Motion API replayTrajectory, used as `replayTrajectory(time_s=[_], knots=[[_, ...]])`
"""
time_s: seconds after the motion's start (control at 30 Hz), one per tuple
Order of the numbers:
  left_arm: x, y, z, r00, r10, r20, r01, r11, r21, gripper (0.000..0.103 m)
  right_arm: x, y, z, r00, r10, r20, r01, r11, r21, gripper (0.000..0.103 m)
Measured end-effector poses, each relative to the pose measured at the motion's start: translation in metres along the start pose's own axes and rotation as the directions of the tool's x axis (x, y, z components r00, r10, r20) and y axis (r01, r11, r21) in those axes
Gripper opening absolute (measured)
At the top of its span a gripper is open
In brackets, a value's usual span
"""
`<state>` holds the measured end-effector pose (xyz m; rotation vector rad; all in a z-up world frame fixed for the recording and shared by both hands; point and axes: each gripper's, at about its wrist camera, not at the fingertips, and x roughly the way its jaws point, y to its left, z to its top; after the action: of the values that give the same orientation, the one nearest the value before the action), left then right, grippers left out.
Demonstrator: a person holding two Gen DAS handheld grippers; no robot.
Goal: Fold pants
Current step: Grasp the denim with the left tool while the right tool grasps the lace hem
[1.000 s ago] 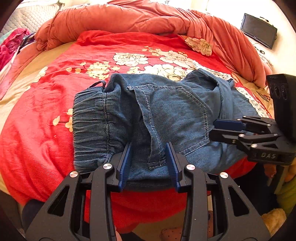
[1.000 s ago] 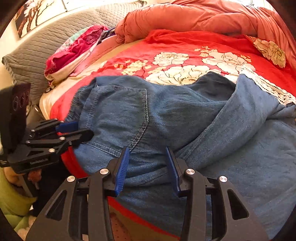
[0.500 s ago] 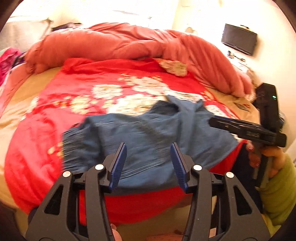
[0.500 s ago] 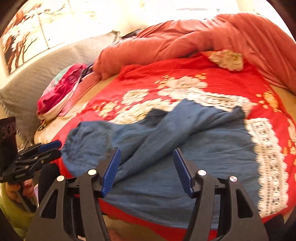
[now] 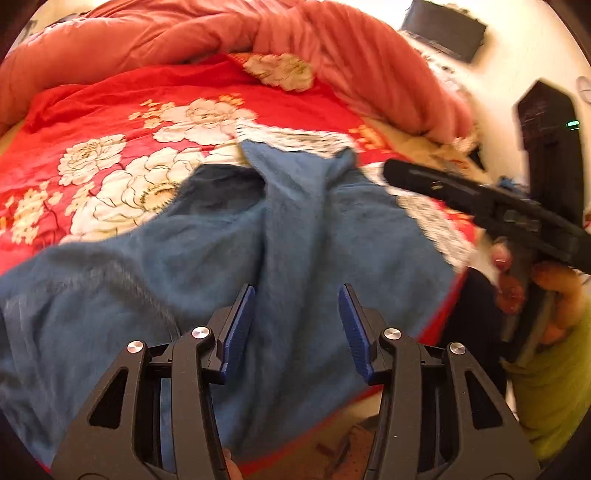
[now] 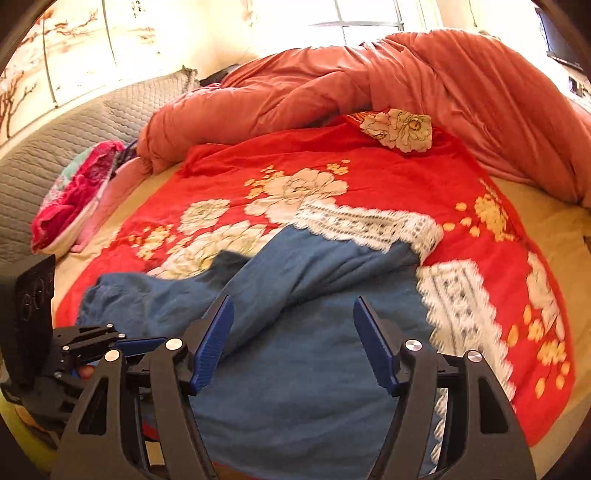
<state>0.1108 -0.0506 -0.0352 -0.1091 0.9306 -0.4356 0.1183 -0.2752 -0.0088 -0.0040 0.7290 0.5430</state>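
The blue denim pants (image 5: 229,266) lie crumpled on the red flowered blanket (image 5: 110,110) at the bed's near edge, with one leg bunched over the rest (image 6: 317,273). My left gripper (image 5: 295,314) is open and empty, just above the pants near the front edge. My right gripper (image 6: 293,332) is open and empty, held above the pants' lower part. The right gripper also shows at the right of the left wrist view (image 5: 480,199), and the left gripper at the lower left of the right wrist view (image 6: 110,343).
A bunched orange duvet (image 6: 369,81) lies along the back of the bed. A grey quilted headboard (image 6: 55,147) and pink clothes (image 6: 74,195) are at the left. A dark screen (image 5: 443,26) hangs on the far wall. A white lace cloth (image 6: 369,225) lies by the pants.
Both grippers have pulled back and up from the pants, now farther from the cloth. The views have shifted right along the pants. The jaws stay open.
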Motion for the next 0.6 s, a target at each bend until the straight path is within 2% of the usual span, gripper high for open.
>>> replayTrajectory(time_s=[0.13,0.17,0.2,0.27,0.37,0.5,0.6], knots=[[0.018,0.01,0.016,1.0,-0.005,-0.002,0.005,0.999,-0.04,0.039,0.019,-0.005,0.014,0.999,-0.024,-0.027,0.024,1.0,-0.003,0.066],[0.019,0.011,0.017,1.0,-0.016,0.005,0.017,0.999,-0.045,0.034,0.027,-0.005,0.018,0.999,-0.032,-0.038,0.031,0.999,-0.007,0.066],[0.021,0.012,0.016,1.0,-0.018,0.009,0.018,0.999,-0.046,0.023,0.033,-0.004,0.022,0.998,-0.046,-0.046,0.045,0.999,-0.015,0.066],[0.023,0.013,0.013,0.999,-0.036,0.023,0.037,0.999,-0.038,0.015,0.046,-0.003,0.03,0.996,-0.066,-0.063,0.064,0.997,-0.035,0.066],[0.023,0.012,0.009,0.993,-0.112,0.037,0.113,0.993,-0.04,0.008,0.069,0.002,0.043,0.992,-0.088,-0.092,0.082,0.995,-0.062,0.066],[0.017,0.006,0.006,0.98,-0.186,0.068,0.186,0.982,0.004,0.007,0.111,0.012,0.061,0.982,-0.111,-0.15,0.098,0.991,-0.095,0.066],[0.017,0.005,0.001,0.977,-0.201,0.074,0.199,0.98,0.026,0.007,0.141,0.017,0.073,0.975,-0.105,-0.194,0.089,0.992,-0.091,0.066]])
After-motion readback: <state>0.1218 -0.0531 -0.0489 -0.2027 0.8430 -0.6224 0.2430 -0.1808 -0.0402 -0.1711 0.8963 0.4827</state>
